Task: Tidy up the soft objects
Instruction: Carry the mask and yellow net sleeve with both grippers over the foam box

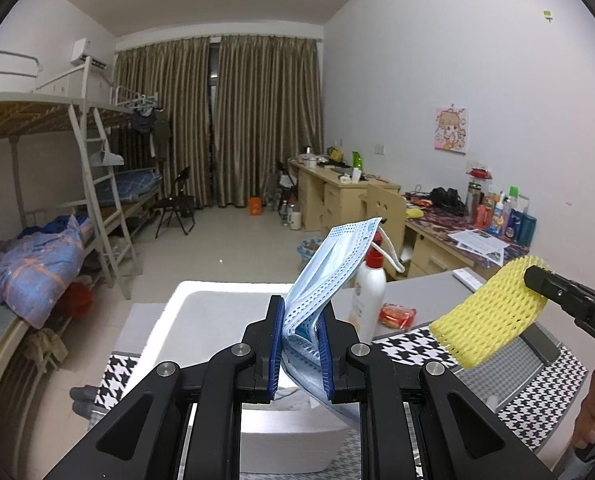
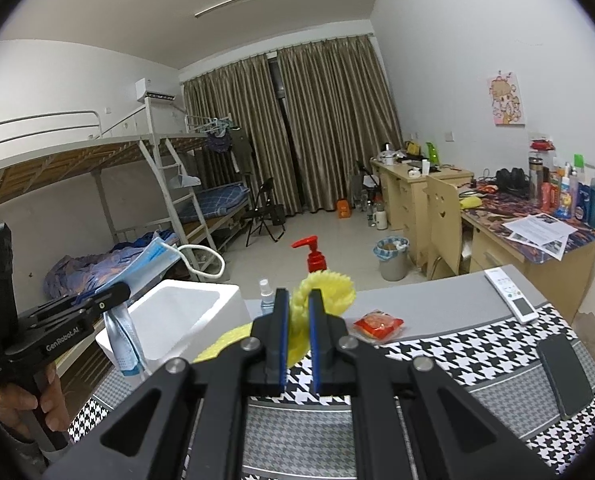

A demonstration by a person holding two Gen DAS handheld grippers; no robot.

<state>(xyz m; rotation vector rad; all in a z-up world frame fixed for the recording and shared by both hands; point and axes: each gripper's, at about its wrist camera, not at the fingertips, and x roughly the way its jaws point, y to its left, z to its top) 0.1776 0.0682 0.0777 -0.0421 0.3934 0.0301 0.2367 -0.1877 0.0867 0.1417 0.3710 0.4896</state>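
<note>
**Both grippers carry soft things above the table**

Left wrist view: our left gripper (image 1: 301, 340) pinches a limp blue face mask (image 1: 331, 264), folded, above the white foam box (image 1: 201, 308).

Right wrist view: our right gripper (image 2: 297, 344) is nearly closed on a light, squashy yellow foam net (image 2: 325, 292); grip mid-body.

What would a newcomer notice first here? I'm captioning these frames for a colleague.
The left gripper holds a folded blue face mask up over the white foam box. Beside it, the right gripper pinches a yellow foam net above the houndstooth mat.
</note>
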